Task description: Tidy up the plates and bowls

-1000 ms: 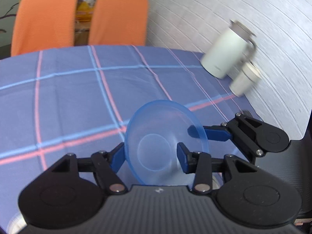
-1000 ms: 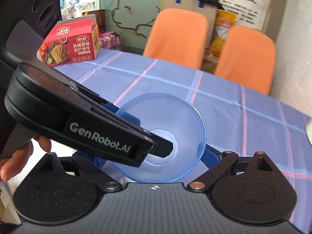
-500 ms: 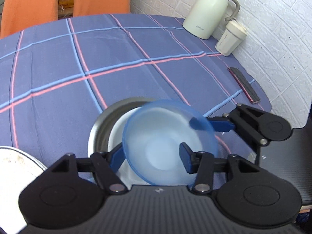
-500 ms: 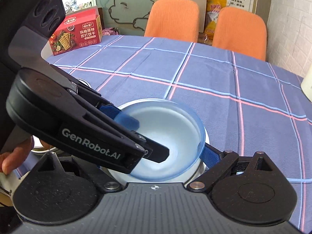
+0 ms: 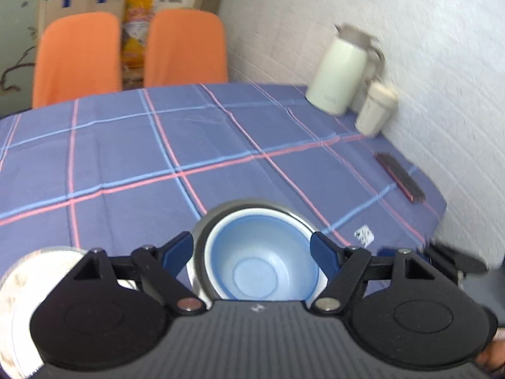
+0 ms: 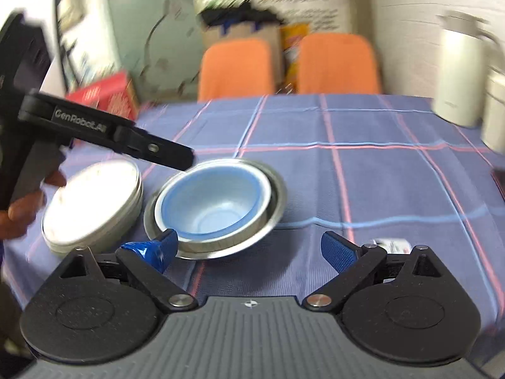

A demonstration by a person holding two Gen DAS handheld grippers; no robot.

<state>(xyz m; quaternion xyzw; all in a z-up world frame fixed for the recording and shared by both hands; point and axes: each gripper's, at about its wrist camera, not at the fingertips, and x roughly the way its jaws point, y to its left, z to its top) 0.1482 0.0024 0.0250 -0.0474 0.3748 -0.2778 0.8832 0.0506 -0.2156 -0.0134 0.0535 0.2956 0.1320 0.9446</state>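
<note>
A clear blue bowl (image 5: 260, 260) (image 6: 214, 203) rests nested in a white bowl inside a steel bowl (image 5: 221, 211) (image 6: 271, 221) on the checked tablecloth. My left gripper (image 5: 252, 249) is open, its blue pads on either side of the stack and apart from it. The right gripper (image 6: 246, 248) is open too, drawn back in front of the stack with nothing between its fingers. A stack of round metal plates (image 6: 91, 208) (image 5: 28, 271) sits just left of the bowls. In the right wrist view the left gripper's black finger (image 6: 151, 150) hangs above the bowls.
A cream jug (image 5: 339, 72) (image 6: 460, 69) and a small cup (image 5: 375, 110) stand at the far right by the brick wall. A dark phone (image 5: 399, 177) lies near the table's right edge. Two orange chairs (image 5: 186, 47) and a red box (image 6: 107, 98) are beyond the table.
Both grippers have let go of the blue bowl, which now sits in the nested bowls. Both have opened and pulled back and upward from the stack.
</note>
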